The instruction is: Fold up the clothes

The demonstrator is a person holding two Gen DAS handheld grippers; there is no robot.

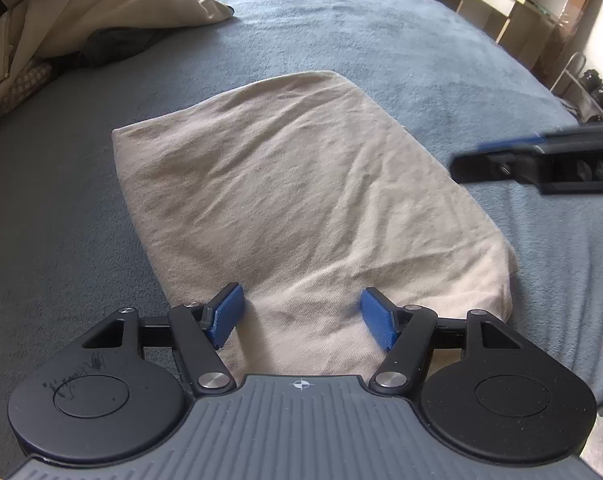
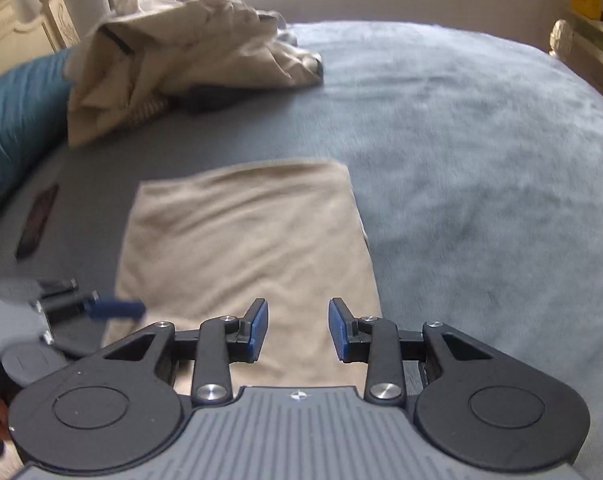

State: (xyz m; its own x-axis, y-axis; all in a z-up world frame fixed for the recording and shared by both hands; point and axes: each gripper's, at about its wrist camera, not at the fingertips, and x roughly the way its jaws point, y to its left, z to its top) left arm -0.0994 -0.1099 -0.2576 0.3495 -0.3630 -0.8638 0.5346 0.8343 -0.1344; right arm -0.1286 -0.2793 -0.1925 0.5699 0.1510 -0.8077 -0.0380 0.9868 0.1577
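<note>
Beige cloth, a folded garment (image 1: 297, 208), is lying flat on the grey-blue bed (image 1: 381, 40), and everything else is placing itself around it. The left gripper (image 1: 301, 318) is hovering over the garment's near edge, its jaws standing wide apart with only the fabric showing below them and nothing gripped; whether the blue pads (image 1: 225, 316) are brushing the cloth cannot be told. The right gripper (image 2: 297, 330) is hanging over the near end of the same garment (image 2: 245, 248), jaws parted more narrowly and empty, the pads clear of the cloth. In the left wrist view the right gripper (image 1: 541, 160) is showing as a dark blurred shape just off the garment's right side. In the right wrist view the left gripper (image 2: 113, 308) is sitting beside the garment's left near corner, blurred. Beyond the garment's far left corner a loose pile of tan clothing (image 1: 61, 12) is lying crumpled on the bed, with a darker piece (image 1: 113, 46) poking out underneath it. A teal sleeve (image 2: 17, 128) is reaching in to the left of the garment.
</note>
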